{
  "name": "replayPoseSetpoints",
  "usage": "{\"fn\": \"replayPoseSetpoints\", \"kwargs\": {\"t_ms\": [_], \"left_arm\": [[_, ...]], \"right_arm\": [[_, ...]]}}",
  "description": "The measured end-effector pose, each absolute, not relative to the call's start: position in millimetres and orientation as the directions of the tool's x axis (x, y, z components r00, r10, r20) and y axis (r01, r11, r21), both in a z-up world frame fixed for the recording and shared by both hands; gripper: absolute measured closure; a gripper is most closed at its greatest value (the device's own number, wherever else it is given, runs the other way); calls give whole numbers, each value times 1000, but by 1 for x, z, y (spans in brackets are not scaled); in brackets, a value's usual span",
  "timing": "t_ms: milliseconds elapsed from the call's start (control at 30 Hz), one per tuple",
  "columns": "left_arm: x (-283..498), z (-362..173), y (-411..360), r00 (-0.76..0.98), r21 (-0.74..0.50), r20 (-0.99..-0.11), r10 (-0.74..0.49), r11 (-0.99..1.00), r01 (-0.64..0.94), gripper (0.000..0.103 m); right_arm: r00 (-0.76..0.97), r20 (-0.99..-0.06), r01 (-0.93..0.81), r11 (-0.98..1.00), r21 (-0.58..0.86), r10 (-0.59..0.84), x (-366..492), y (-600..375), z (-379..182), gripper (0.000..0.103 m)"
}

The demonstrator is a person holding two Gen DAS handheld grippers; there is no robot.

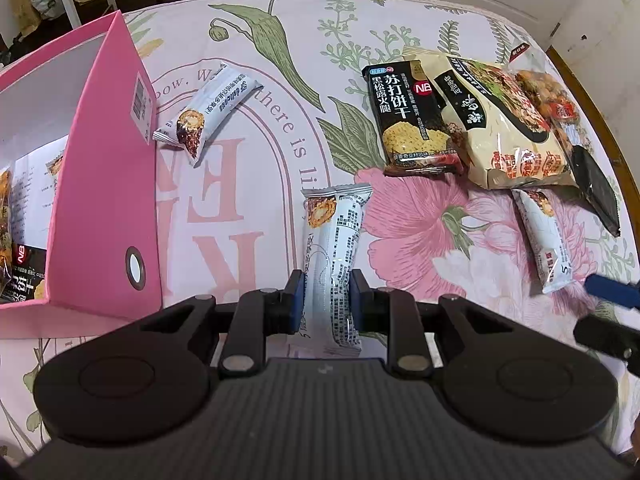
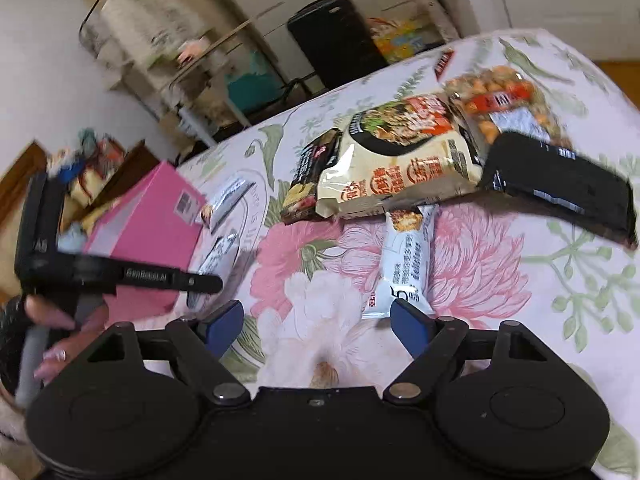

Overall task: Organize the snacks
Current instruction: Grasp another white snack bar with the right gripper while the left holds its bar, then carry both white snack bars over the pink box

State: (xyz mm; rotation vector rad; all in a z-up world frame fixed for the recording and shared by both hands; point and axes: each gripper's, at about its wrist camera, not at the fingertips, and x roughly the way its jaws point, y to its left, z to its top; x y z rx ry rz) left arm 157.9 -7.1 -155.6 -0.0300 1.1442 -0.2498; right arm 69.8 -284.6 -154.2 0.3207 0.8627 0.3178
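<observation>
L fingers [image 1: 326, 300] pinch crinkly white foil snack bar [image 1: 334, 248]; R fingers [image 2: 318, 326] spread, empty.

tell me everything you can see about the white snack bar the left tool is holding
The white snack bar is a long, glossy plastic packet with crimped ends, small black print and a picture of a filled roll near its far end. It points away from the camera above the floral cloth, pinched across its width between the left tool's blue pads.
</observation>
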Motion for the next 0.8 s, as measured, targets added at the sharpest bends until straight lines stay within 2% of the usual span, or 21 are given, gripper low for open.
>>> {"fn": "replayPoseSetpoints", "kwargs": {"t_ms": [167,267,367,433,500,633,800], "left_arm": [[157,-157,-11,383,-152,-899,-211,972,179,81],[155,-156,-13,378,-154,-900,-218,969,191,81],[152,-154,-13,371,-159,-901,-225,966,202,81],[151,-151,-10,361,-168,-902,-234,964,206,81],[148,-147,-8,354,-176,-903,-243,962,211,81],[140,-140,0,325,-204,-908,-265,956,210,81],[130,-138,12,279,-221,-922,-269,956,194,81]], "right_arm": [[641,-718,-92,955,281,272,88,-283,-159,21],[622,-752,-87,974,211,219,108,-279,-172,29],[586,-799,-55,991,124,133,123,-269,-186,47],[582,-810,-36,997,67,75,124,-263,-183,68],[561,-824,17,993,113,84,120,-265,-178,69],[543,-819,64,963,262,187,101,-267,-167,70],[528,-813,42,948,314,246,81,-252,-147,70]]}}
